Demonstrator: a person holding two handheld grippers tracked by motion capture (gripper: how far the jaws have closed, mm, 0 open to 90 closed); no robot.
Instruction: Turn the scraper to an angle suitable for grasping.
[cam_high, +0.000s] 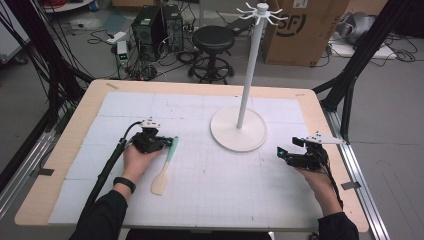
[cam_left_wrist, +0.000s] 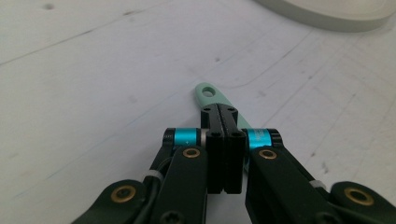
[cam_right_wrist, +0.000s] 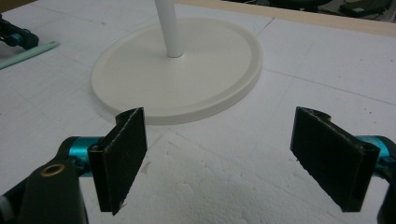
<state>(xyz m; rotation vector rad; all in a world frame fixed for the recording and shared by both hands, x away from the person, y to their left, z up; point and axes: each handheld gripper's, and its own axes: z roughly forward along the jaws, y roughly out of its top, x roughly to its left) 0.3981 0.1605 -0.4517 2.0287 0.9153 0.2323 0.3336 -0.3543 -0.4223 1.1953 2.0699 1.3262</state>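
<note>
At centre left of the high view, the left gripper (cam_high: 167, 142) sits over the green handle of a spatula (cam_high: 165, 170) lying flat on the white mat (cam_high: 220, 185), cream blade toward the bottom edge. In the left gripper view its jaws are pressed together with nothing between them, the handle's eyelet end (cam_left_wrist: 208, 92) just beyond. At right, the right gripper (cam_high: 286, 155) hovers with jaws wide apart, near the hook stand's round base (cam_high: 239, 131).
</note>
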